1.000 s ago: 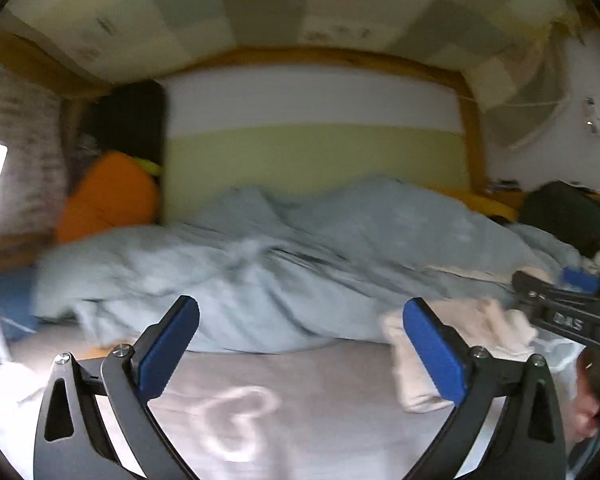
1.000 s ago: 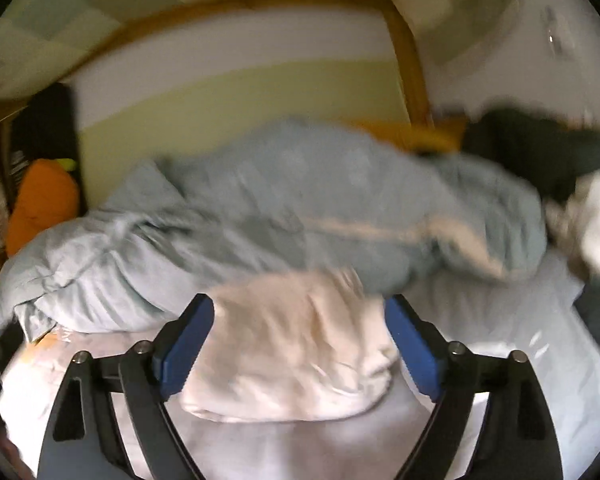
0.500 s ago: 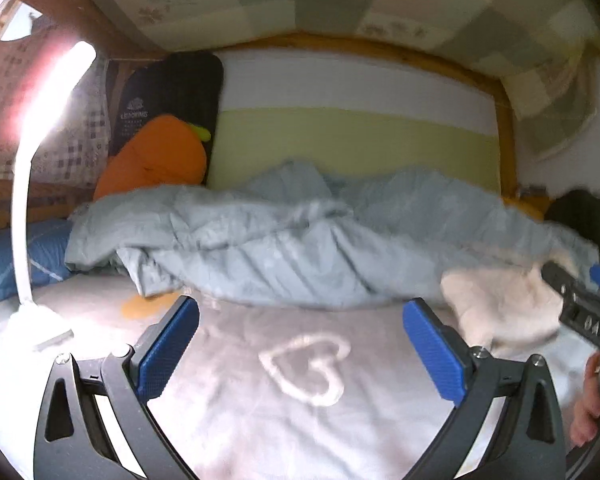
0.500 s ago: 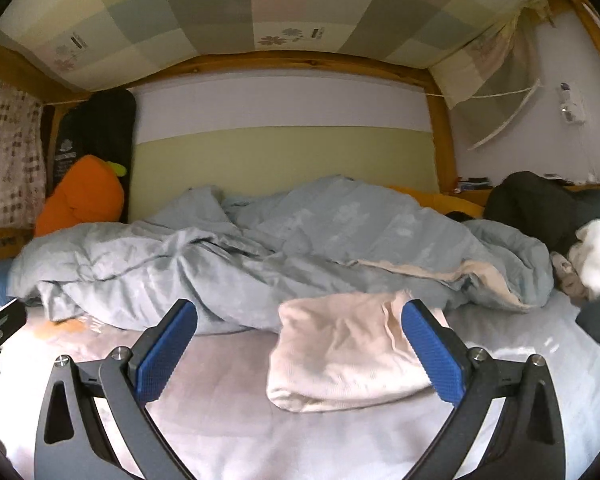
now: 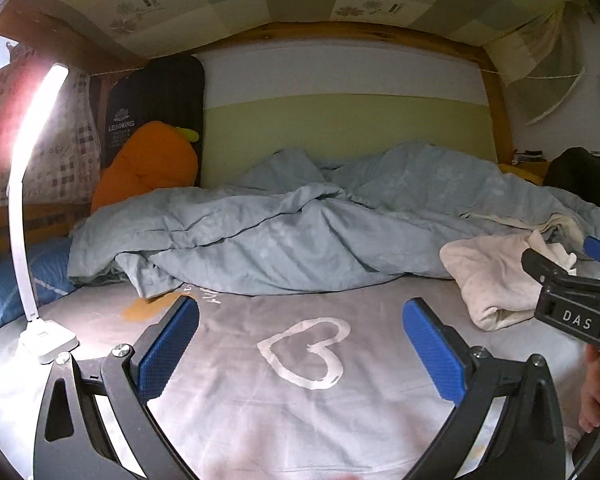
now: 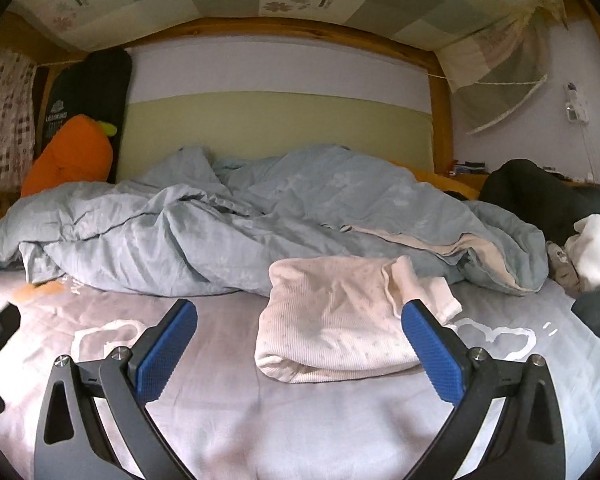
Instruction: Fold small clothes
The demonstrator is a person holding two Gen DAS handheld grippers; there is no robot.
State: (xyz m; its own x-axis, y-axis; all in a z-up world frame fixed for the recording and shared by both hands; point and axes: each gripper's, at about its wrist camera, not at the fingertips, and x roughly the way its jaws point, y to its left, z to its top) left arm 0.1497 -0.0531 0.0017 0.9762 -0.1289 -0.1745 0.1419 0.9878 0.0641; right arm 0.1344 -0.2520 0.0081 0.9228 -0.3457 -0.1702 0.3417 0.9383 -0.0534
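Note:
A folded cream garment (image 6: 336,320) lies on the grey bed sheet (image 6: 228,400), just ahead of my right gripper (image 6: 300,348), which stands open with nothing between its blue pads. The same garment (image 5: 496,276) shows at the right of the left wrist view, partly behind the right gripper's black body (image 5: 572,300). My left gripper (image 5: 300,344) is open and empty over the sheet, near a white heart print (image 5: 304,352). A hand (image 5: 596,392) holds the right gripper at the frame's edge.
A rumpled light-blue duvet (image 5: 300,232) lies across the bed behind the garment. A lit white clip lamp (image 5: 32,216) stands at the left, an orange plush carrot (image 5: 148,164) behind it. Dark and white clothes (image 6: 580,232) pile at the right.
Both views have gone from blurred to steady. The left view swung left off the garment onto the heart print; the right gripper drew back, so the garment now lies ahead of its pads.

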